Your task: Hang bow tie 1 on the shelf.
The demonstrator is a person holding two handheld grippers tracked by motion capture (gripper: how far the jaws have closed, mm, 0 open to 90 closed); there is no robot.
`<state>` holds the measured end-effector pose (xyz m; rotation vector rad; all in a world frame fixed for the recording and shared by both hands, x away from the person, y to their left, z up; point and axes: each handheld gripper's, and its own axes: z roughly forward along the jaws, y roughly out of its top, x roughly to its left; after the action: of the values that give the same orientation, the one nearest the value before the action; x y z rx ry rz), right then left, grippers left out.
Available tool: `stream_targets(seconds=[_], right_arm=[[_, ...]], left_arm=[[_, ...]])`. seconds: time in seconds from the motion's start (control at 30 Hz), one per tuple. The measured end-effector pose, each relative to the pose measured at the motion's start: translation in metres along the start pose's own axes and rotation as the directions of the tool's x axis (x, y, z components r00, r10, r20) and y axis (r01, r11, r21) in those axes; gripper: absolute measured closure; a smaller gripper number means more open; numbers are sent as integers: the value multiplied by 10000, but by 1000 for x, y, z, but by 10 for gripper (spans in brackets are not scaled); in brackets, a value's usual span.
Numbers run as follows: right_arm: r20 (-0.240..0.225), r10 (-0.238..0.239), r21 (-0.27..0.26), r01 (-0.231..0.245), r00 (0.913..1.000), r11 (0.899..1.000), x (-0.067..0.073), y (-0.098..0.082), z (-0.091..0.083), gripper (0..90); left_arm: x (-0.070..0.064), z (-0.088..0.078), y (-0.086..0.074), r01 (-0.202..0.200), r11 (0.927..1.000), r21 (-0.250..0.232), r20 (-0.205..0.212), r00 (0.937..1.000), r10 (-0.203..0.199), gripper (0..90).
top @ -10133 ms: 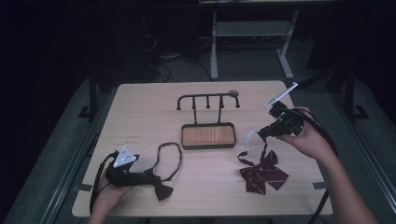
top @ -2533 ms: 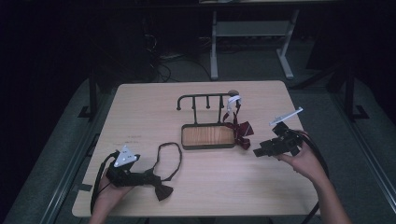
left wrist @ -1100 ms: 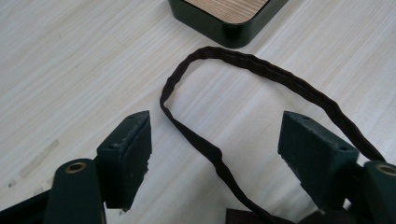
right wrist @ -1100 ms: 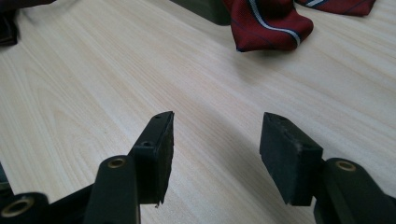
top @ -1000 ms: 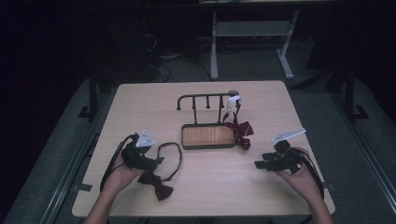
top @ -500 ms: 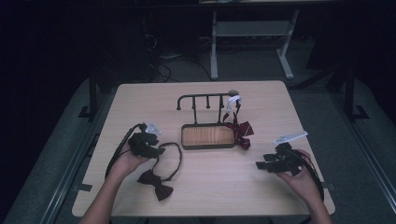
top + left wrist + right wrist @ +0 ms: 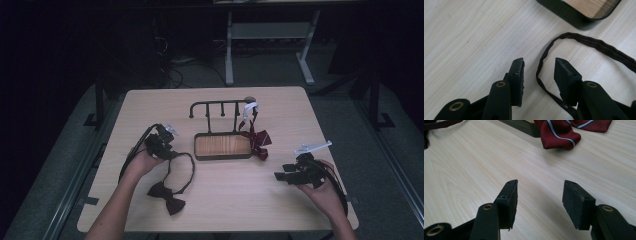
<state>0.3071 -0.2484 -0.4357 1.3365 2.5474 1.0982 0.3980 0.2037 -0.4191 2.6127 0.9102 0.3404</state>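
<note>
Dark room; pale wood table (image 7: 220,210); dark bow tie (image 7: 166,197), rack (image 7: 222,145).

High view – above, looking down the whole table (image 7: 280,200). Gripper views – close, low over it; all share the rack (image 7: 222,146).

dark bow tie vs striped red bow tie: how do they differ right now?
Colour: the dark bow tie is plain blackish brown; the striped red bow tie is maroon with pale stripes. Place: the dark one lies flat on the table, its strap loop between the open jaws of the left tool; the red one hangs from the rack, touched by no tool. Both are bow ties with neck straps.
</note>
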Motion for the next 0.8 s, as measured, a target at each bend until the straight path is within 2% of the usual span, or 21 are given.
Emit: stream_targets(seconds=[0.1,0.2,0.37,0.53,0.7,0.73,0.8], right_arm=[[42,-56,4,56,10000,10000,0,0,0,457],[36,25,-46,-25,10000,10000,1,0,-1,457],[60,53,-146,-52,10000,9999,2,1,-2,457],[64,35,-189,-34,10000,9998,2,1,-3,457],[72,16,-265,-14,10000,9996,2,1,-5,457],[72,8,-291,-6,10000,9996,2,1,-5,457],[46,139,-392,-138,9999,9991,2,1,-5,457]], left_arm=[[2,9,0,136,9995,279,71,9999,-138,609],[3,15,0,503,9985,202,233,9984,-508,639],[5,20,1,701,9971,300,360,9968,-711,691],[6,25,2,653,9970,426,454,9967,-672,736],[6,25,2,629,9972,406,621,9959,-653,829],[7,25,3,463,9973,568,726,9961,-504,852],[7,24,3,421,9974,581,808,9956,-467,879]])
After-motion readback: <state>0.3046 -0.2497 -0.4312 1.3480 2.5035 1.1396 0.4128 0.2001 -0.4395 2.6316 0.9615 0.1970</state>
